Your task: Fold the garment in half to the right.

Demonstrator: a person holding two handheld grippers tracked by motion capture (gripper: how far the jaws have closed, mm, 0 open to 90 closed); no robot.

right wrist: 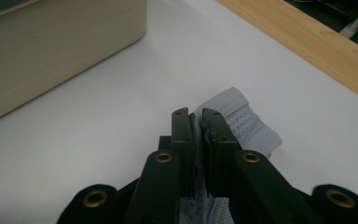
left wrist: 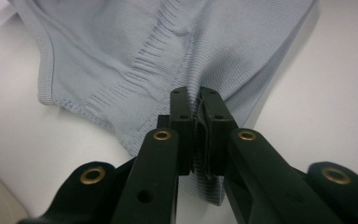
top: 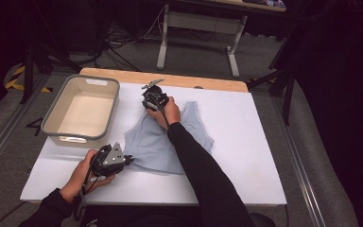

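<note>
A pale blue knitted tank top (top: 163, 142) lies flat in the middle of the white table. My left gripper (top: 127, 160) is at its near left hem corner, shut on the ribbed hem (left wrist: 200, 140), which bunches between the black jaws. My right gripper (top: 147, 105) is at the far left shoulder strap, reached across by a black-sleeved arm. Its jaws are shut on the folded strap (right wrist: 242, 121), whose loop sticks out past the tips. The other strap (top: 194, 111) lies flat to the right.
A beige tub (top: 82, 111) with a grey rim stands at the table's left, close to the right gripper; its wall (right wrist: 51, 51) shows in the right gripper view. A wooden strip (top: 170, 78) edges the table's far side.
</note>
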